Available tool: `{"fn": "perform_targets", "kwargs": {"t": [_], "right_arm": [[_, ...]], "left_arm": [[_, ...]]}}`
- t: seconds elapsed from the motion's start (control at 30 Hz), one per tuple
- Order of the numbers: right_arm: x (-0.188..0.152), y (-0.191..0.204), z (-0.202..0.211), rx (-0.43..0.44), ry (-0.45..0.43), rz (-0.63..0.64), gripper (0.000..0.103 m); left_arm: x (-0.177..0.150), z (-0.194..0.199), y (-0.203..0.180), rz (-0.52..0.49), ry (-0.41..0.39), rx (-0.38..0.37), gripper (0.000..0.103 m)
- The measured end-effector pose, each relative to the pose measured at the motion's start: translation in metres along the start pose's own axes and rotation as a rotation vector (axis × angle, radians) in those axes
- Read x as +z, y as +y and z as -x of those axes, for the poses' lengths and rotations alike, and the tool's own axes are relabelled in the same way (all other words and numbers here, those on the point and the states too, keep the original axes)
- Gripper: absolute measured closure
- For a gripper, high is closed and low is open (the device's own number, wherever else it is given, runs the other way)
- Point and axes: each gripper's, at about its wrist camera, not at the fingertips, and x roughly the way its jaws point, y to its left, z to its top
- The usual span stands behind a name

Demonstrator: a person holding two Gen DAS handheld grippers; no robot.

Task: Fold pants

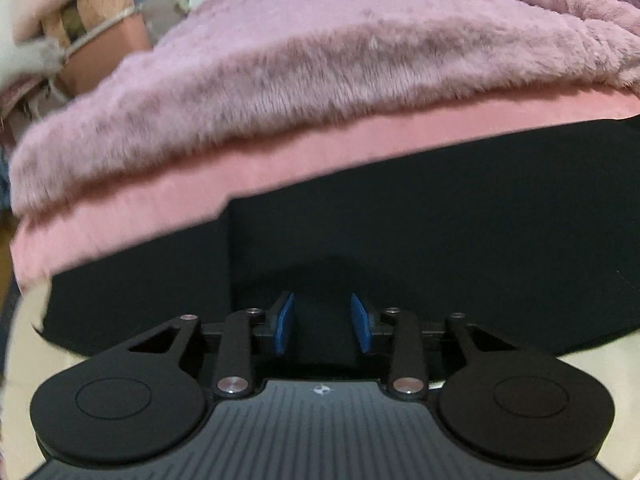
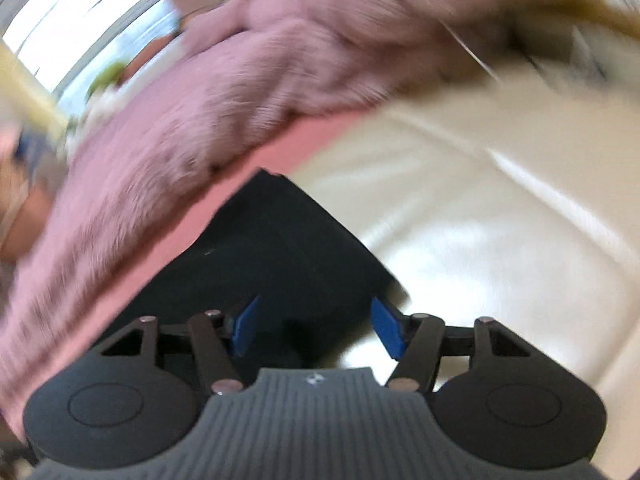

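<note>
The black pants [image 1: 400, 232] lie flat on the pink sheet [image 1: 132, 216], their far edge just short of the furry pink blanket [image 1: 300, 80]. The left gripper [image 1: 322, 322] hovers over them, jaws parted and empty. The right gripper [image 2: 316, 326], jaws wide, sits above the pants' right corner [image 2: 276, 240]; cream floor [image 2: 480, 240] spreads rightward.

Black pants [image 1: 400, 216] below furry pink blanket [image 1: 320, 64]

Probably a home bedroom: furry pink blanket [image 1: 320, 60] on cream bedding [image 2: 480, 220], window [image 2: 80, 20] behind
</note>
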Motion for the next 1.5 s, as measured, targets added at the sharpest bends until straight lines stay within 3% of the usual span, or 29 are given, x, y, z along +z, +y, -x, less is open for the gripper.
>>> {"fn": "perform_targets", "kwargs": {"t": [0.1, 0.17, 0.23, 0.3, 0.53, 0.67, 0.8, 0.9, 0.97, 1.07, 1.1, 1.13, 1.2, 1.37, 1.5], "right_arm": [[-0.012, -0.025, -0.009, 0.061, 0.003, -0.202, 0.059], [-0.016, -0.03, -0.013, 0.102, -0.025, -0.254, 0.065], [-0.018, -0.027, -0.018, 0.082, -0.047, -0.251, 0.087], [-0.019, -0.028, -0.021, 0.071, -0.06, -0.26, 0.1], [-0.005, -0.051, 0.017, 0.0, -0.111, -0.162, 0.102], [0.008, -0.08, 0.037, -0.136, -0.113, -0.054, 0.102], [0.026, -0.11, 0.046, -0.238, -0.092, 0.015, 0.102], [0.034, -0.123, 0.045, -0.261, -0.07, 0.046, 0.102], [0.036, -0.122, 0.044, -0.262, -0.062, 0.06, 0.101], [0.037, -0.118, 0.046, -0.26, -0.056, 0.077, 0.093], [0.037, -0.116, 0.049, -0.255, -0.062, 0.076, 0.088], [0.037, -0.112, 0.05, -0.253, -0.063, 0.079, 0.074], [0.035, -0.102, 0.06, -0.258, -0.073, 0.107, 0.063], [0.018, -0.058, 0.095, -0.296, -0.125, 0.292, 0.057], [-0.015, -0.006, 0.12, -0.179, -0.139, 0.444, 0.058]], "left_arm": [[-0.008, -0.01, 0.001, 0.057, 0.046, -0.019, 0.075], [-0.01, -0.011, -0.001, 0.061, 0.044, -0.016, 0.082], [-0.007, -0.011, -0.007, 0.044, 0.061, -0.014, 0.092], [-0.007, -0.009, -0.014, 0.012, 0.078, 0.0, 0.097], [-0.017, 0.012, -0.052, -0.041, 0.137, -0.098, 0.1], [-0.035, 0.035, -0.095, -0.055, 0.151, -0.183, 0.1], [-0.045, 0.046, -0.124, -0.069, 0.137, -0.216, 0.1], [-0.042, 0.047, -0.127, -0.066, 0.143, -0.216, 0.1], [-0.04, 0.047, -0.124, -0.058, 0.146, -0.222, 0.095], [-0.039, 0.059, -0.119, -0.053, 0.139, -0.241, 0.071], [-0.039, 0.065, -0.116, -0.045, 0.121, -0.251, 0.06], [-0.04, 0.072, -0.113, -0.038, 0.103, -0.256, 0.053], [-0.043, 0.089, -0.104, -0.027, 0.065, -0.263, 0.051], [-0.054, 0.12, -0.075, 0.005, -0.003, -0.261, 0.041], [-0.071, 0.133, -0.048, 0.019, -0.025, -0.238, 0.032]]}}
